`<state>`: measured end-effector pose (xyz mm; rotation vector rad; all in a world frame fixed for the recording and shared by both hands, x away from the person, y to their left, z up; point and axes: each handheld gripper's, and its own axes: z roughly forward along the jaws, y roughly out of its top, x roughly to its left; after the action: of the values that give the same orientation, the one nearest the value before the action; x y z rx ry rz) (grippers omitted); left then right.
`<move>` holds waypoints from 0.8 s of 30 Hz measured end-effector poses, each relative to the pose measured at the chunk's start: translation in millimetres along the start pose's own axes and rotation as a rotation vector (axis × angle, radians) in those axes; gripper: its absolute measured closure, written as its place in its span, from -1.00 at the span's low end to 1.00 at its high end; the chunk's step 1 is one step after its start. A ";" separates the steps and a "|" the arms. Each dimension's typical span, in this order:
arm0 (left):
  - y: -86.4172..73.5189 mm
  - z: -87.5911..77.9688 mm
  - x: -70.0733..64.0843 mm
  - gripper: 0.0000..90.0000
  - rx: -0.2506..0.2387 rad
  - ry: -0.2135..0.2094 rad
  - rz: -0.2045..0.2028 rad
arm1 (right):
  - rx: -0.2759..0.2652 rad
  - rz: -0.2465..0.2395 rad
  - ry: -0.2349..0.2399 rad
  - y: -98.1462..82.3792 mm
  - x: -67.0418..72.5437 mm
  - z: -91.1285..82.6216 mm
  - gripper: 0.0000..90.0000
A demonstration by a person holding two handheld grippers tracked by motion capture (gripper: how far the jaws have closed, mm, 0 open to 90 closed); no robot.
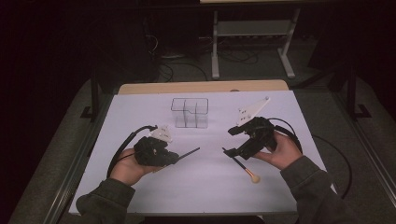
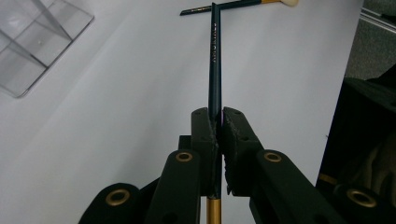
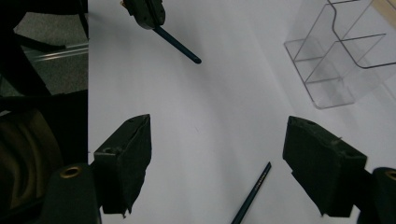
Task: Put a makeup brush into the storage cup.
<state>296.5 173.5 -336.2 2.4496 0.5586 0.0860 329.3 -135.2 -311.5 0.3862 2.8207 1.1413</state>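
While left hand-held gripper clamps brush, right hand-held gripper gapes.

Held brush bristles below frame edge

Left tool jaws clamped together, right tool jaws wide apart.

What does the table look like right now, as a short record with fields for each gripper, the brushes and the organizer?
left gripper: shut on a dark brush handle, tip pointing outward
right gripper: open, above the table
second brush: lies on the white table, beige tip toward the person
clear organizer: upright at mid-table, compartments look empty
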 end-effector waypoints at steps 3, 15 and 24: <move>2.8 1.0 -2.0 0.86 0.000 -0.010 0.023 | 0.008 -0.009 0.019 4.2 0.1 2.8 -0.47; 9.3 7.9 -8.0 0.86 0.002 -0.033 0.051 | 0.053 -0.041 0.079 10.6 1.1 18.5 -0.38; 14.9 16.0 -14.4 0.86 0.005 -0.056 0.079 | 0.084 -0.066 0.118 12.5 4.8 30.0 -0.31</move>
<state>292.0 147.9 -339.4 2.4707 0.4385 0.0482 332.1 -105.1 -324.3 0.2371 2.9663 1.0693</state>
